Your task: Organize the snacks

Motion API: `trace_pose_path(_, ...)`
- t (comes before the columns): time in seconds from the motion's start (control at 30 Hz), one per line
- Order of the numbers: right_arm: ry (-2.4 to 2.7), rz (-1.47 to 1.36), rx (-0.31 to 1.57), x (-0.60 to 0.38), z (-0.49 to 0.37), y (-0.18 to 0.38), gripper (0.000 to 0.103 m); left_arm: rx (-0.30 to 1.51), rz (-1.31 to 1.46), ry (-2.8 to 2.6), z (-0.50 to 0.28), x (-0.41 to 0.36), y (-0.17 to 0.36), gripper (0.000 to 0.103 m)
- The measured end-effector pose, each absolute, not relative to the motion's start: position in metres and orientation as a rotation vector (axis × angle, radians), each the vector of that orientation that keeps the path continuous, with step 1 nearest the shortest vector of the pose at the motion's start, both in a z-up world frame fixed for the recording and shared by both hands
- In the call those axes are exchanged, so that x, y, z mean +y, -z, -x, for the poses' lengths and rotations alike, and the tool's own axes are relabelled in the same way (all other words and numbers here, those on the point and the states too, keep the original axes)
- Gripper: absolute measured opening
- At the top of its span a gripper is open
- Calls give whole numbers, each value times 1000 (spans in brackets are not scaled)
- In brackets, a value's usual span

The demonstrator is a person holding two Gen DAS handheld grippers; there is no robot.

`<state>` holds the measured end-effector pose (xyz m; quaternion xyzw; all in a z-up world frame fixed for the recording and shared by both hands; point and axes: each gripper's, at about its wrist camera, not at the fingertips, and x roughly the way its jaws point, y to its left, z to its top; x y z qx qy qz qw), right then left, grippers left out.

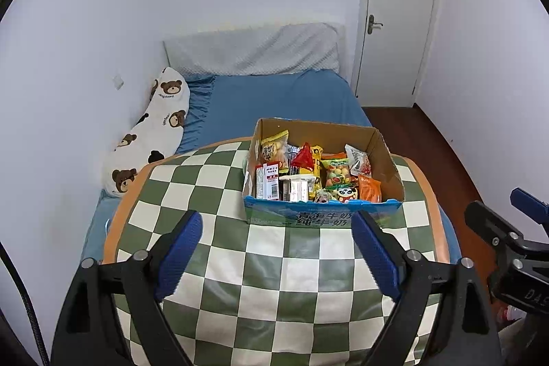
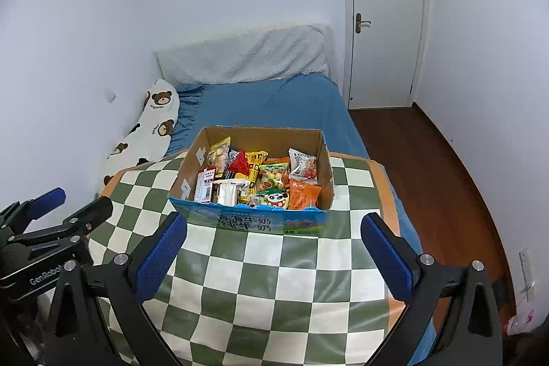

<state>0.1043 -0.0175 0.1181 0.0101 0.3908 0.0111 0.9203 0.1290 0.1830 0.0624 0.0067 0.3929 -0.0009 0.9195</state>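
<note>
Cardboard snack box (image 1: 322,191) with blue printed front sits dead ahead of both wide-open, empty grippers, left gripper (image 1: 276,249) and right gripper (image 2: 272,251), long side facing the fingers (image 2: 161,254), about equally near.

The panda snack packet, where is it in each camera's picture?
Left wrist view: the panda packet sits at the front of the cardboard box, right of the picture's middle.
Right wrist view: the panda packet sits at the box's front, near the picture's middle.
Shared landmark: the box's blue front wall, on the checkered cloth.
</note>
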Motion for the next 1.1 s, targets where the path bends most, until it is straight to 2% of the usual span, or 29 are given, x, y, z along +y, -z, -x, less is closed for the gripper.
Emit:
trace_pose_path(0.03,-22,-22,804,-17,-104,-118,103,809,-17,7,-129,182,-62,103)
trace_pose_path(1.1,66,-60,881,-51,-198,-57,103,906,-41,-22,-219,161,-3,103)
